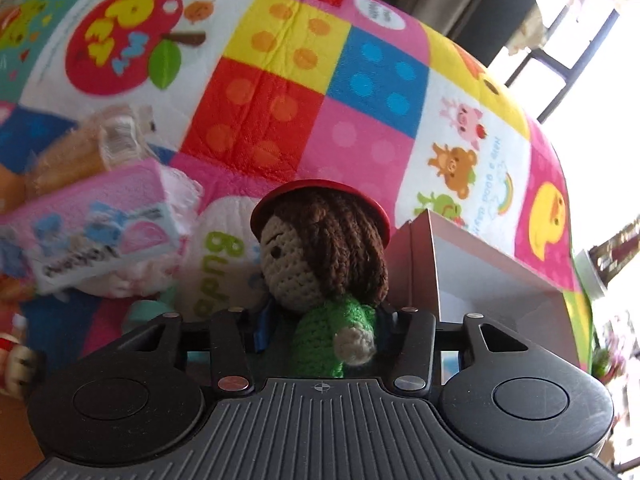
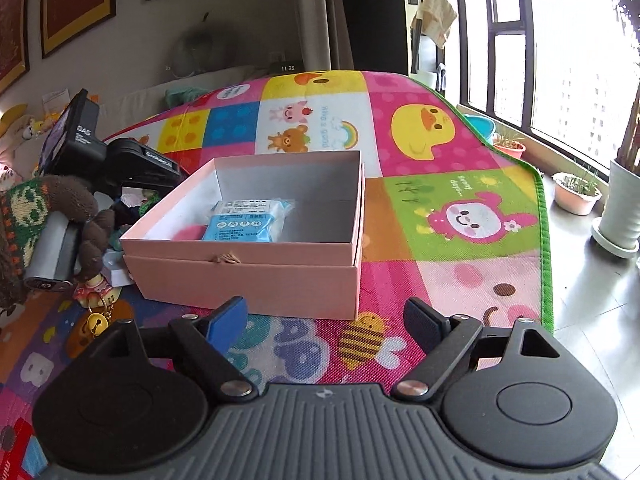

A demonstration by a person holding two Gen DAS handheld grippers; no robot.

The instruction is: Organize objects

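Doll: a crocheted doll (image 1: 324,264) in green with brown hair sat clamped between the left gripper (image 1: 320,334) fingers.
Box: the pink box (image 2: 256,240) lay just ahead of the right gripper (image 2: 324,320), holding a blue packet (image 2: 248,220).
Right gripper: spread wide, gripping nothing.
Mat: the play mat (image 2: 460,216) lay under both.
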